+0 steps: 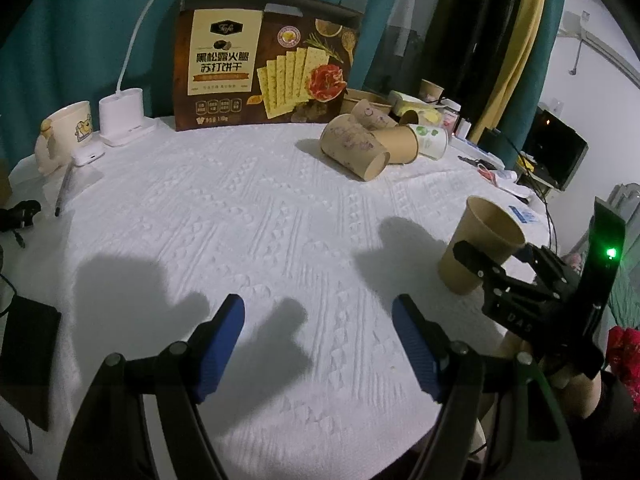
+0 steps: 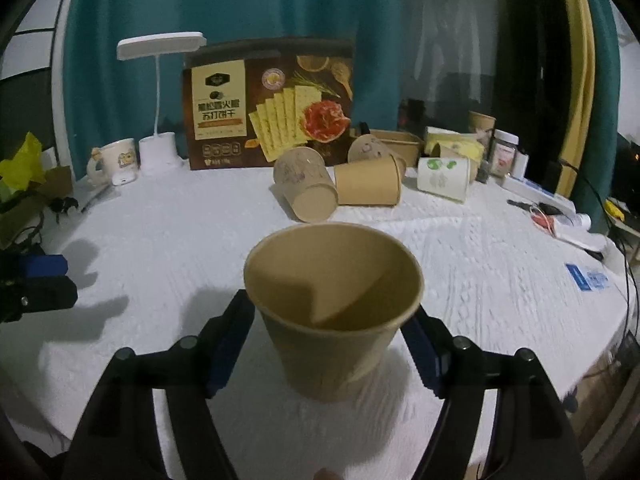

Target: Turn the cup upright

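Note:
A plain brown paper cup [image 2: 332, 344] stands upright, mouth up, on the white tablecloth [image 2: 160, 248]. My right gripper [image 2: 330, 312] straddles it: its blue-padded fingers [image 2: 234, 332] flank the cup's walls with a thin gap on each side, so it is open. From the left wrist view, the same cup [image 1: 480, 232] sits at the right with the right gripper [image 1: 500, 256] around it. My left gripper [image 1: 318, 304] hovers open over bare cloth, nothing between its fingers. It also shows at the left edge of the right wrist view as the left gripper [image 2: 40, 276].
Several paper cups [image 2: 316, 188] lie on their sides mid-table, beside a white cup with green print [image 2: 444, 176]. Behind stand a cracker box [image 2: 268, 104], a white desk lamp [image 2: 158, 148] and a mug [image 2: 116, 160]. Small clutter and cables crowd the right edge [image 2: 560, 220].

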`<state>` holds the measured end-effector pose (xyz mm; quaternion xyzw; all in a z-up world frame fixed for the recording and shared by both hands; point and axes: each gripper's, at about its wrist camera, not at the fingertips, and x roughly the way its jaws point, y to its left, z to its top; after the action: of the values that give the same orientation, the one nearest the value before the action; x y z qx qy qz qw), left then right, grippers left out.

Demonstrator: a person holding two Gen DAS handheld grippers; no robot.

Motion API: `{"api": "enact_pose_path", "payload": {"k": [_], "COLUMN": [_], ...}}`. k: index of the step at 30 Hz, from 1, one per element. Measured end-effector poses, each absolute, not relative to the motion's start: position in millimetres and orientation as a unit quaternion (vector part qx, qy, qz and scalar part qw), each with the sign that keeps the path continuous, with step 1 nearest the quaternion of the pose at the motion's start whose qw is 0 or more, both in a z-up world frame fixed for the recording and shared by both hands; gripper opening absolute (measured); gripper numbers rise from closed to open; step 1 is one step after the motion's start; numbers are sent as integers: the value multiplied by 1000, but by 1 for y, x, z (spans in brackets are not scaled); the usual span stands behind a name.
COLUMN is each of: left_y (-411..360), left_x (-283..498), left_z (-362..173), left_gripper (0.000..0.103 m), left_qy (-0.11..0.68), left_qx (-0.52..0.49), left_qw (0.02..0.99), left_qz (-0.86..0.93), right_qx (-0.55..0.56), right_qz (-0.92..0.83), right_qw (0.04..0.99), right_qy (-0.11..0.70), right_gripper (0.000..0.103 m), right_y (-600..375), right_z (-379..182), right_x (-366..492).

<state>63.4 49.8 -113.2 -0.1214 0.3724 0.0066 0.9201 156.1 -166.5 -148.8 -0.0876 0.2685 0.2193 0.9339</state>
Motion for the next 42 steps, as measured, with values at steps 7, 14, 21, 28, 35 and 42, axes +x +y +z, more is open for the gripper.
{"api": "enact_pose_path", "payload": {"k": [7, 14, 21, 28, 35, 42], "left_y": [45, 31, 4, -16, -29, -34], "left_x": [54, 45, 31, 30, 32, 36], "left_z": [-109, -109, -98, -79, -48, -4], "left_gripper": [76, 76, 81, 87, 99, 100], "left_qy": [370, 377, 343, 316, 273, 228], "left_qx": [-106, -82, -21, 15, 34, 32], "left_qw": [923, 922, 939, 949, 961, 973], "left_qz": [19, 20, 21, 12, 15, -15], "right_qx": [-58, -39, -15, 3, 27, 18], "right_qz": [203, 183, 152, 113, 89, 73], "right_qw": [928, 929, 935, 949, 958, 973], "right_qy": [307, 319, 321, 295, 271, 220], "right_gripper": [75, 75, 75, 75, 75, 75], "right_y": [-181, -207, -237, -274, -311, -326], "right_z": [-150, -149, -144, -123, -76, -16], "right_x": [144, 115, 87, 65, 53, 40]}}
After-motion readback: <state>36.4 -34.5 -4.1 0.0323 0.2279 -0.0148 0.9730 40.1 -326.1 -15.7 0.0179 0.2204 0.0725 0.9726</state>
